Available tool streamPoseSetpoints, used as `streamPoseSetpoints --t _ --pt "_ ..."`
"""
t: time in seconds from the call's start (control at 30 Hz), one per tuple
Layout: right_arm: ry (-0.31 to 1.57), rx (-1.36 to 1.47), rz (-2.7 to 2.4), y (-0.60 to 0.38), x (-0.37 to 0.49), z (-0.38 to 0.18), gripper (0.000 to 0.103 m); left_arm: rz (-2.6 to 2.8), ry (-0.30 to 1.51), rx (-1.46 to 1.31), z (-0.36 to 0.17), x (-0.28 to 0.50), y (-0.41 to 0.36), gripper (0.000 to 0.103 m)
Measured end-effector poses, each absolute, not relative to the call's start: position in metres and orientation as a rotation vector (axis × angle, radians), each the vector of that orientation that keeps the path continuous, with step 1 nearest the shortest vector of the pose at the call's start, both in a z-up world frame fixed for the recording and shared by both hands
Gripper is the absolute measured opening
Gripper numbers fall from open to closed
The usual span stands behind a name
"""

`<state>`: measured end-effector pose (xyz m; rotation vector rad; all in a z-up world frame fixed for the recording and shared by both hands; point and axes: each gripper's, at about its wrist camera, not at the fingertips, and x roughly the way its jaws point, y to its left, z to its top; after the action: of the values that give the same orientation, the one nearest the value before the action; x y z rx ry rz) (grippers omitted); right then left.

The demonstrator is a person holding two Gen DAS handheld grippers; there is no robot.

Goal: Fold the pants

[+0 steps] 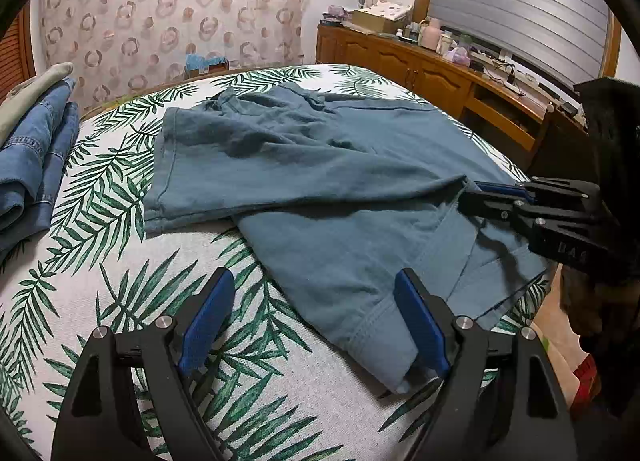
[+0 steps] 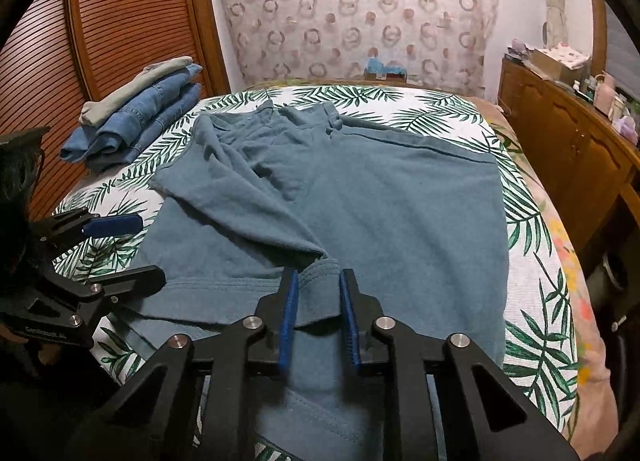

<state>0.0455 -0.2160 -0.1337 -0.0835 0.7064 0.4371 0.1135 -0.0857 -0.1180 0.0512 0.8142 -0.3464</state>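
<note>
Bed surface (image 1: 100, 301): white cover with green palm-leaf print, lying smooth under everything.
Pants (image 2: 380, 201): teal-blue, lying rumpled across the middle of the bed, one leg folded over the other.
Folded stack (image 2: 136, 121): blue denim with a pale garment on top, sitting at the bed's far left corner, well apart from the pants.
Left gripper (image 1: 316, 321): fingers standing wide and released, one blue pad resting beside the pants' hem.
Right gripper (image 2: 318, 317): fingers pinching a raised fold of the pants.
Room: patterned curtain (image 2: 360, 13) hanging behind the bed; cluttered wooden sideboard (image 1: 420, 65) running along the right; slatted wooden door (image 2: 120, 21) standing at left.
</note>
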Motion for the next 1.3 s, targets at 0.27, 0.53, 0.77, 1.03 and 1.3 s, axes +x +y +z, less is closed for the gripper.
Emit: streamPoseSetpoints --t 0.27,0.53,0.77,1.03,1.3 --pt "0.637 -0.057 0.466 -0.215 0.031 -0.124 0.007 -0.339 0.82 0.025 -0.114 0.11 -0.082 0.083" --pt "0.545 -0.056 0.477 -0.225 0.004 -0.1 0.006 -0.344 0.761 0.021 -0.097 0.102 -0.081 0.083" --pt "0.473 -0.059 0.445 -0.245 -0.022 -0.086 0.006 -0.356 0.736 0.018 -0.091 0.098 -0.083 0.083" --pt "0.477 -0.035 0.403 -0.273 -0.044 -0.096 0.006 -0.376 0.741 0.024 -0.093 0.098 -0.089 0.083" --pt "0.49 -0.013 0.396 -0.283 -0.063 -0.098 0.006 -0.383 0.742 0.027 -0.094 0.096 -0.094 0.083"
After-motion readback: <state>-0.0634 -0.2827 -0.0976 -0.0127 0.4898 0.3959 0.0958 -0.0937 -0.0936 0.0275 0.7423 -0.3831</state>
